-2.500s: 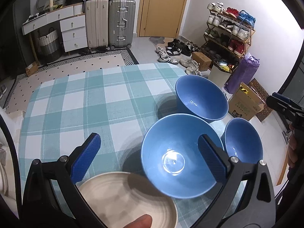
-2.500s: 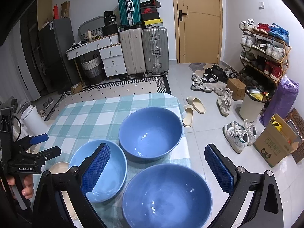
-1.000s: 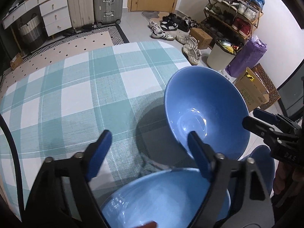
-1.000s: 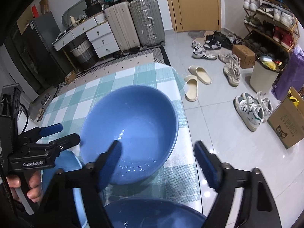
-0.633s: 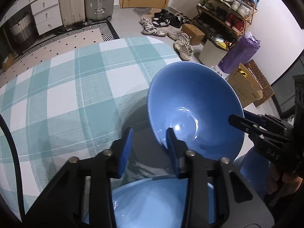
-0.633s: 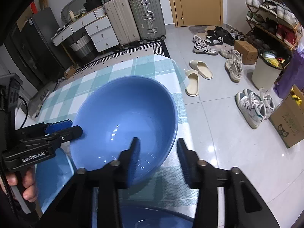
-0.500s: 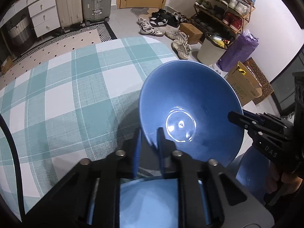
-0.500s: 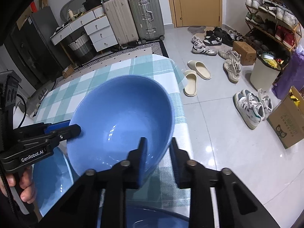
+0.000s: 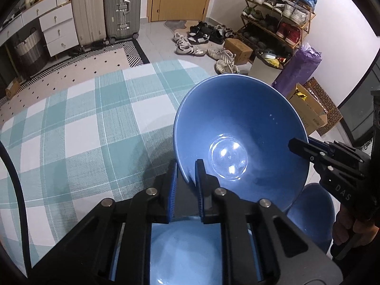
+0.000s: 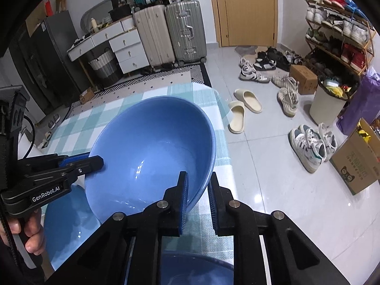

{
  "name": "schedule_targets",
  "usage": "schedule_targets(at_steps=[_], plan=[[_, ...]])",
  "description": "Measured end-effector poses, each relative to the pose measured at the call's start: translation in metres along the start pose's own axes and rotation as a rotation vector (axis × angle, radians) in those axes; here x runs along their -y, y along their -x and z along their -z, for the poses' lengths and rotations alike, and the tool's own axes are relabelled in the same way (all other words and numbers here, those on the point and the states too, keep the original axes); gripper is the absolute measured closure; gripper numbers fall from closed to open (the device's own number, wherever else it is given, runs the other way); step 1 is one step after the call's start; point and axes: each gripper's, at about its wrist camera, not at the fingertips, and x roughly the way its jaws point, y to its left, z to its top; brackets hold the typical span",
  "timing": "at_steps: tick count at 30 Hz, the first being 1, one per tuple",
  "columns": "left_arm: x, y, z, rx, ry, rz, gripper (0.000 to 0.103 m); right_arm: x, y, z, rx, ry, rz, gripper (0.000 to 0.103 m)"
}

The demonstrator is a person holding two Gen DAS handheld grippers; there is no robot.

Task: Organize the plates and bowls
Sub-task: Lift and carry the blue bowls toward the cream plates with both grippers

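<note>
Two hand-held grippers share the load of a large blue bowl above a worktop covered in a green-and-white checked cloth. The left hand-held gripper is clenched on the bowl's near-left rim, one finger inside the wall and one outside, while the right hand-held gripper pinches the rim on the opposite side in the same way. Gripping from two opposite edges looks like the sensible choice for a wide, glossy, probably heavy piece of crockery that a single narrow pinch could let swing or slip. The bowl sits tilted, its far edge raised, and appears lifted clear of the cloth, though the views do not settle whether its base still touches. It hangs near the right edge of the worktop, beside the open tiled floor strewn with shoes and slippers, so a lost grip there could send it over the side. Two more blue bowls wait close by: a second bowl directly under the left tool, nearest the camera, and a smaller bowl to the right, partly hidden behind the other tool. Judging by that layout, the held bowl is likely on its way to be nested with one of them, which would call for levelling it first and lowering it evenly with both sides in step.
</note>
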Motion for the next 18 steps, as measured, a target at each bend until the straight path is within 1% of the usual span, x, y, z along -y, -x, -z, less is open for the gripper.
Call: schedule_targets(at_steps=[7,18], plan=[[0.003,0.034,0.002,0.046,0.000,0.008,0.091,-0.009,0.031,-0.002,0.062,0.022,0.007,0.086],[-0.002,0.097,0.026,0.107,0.014,-0.007,0.091,-0.038,0.075,0.002,0.119,0.064,-0.024,0.086]])
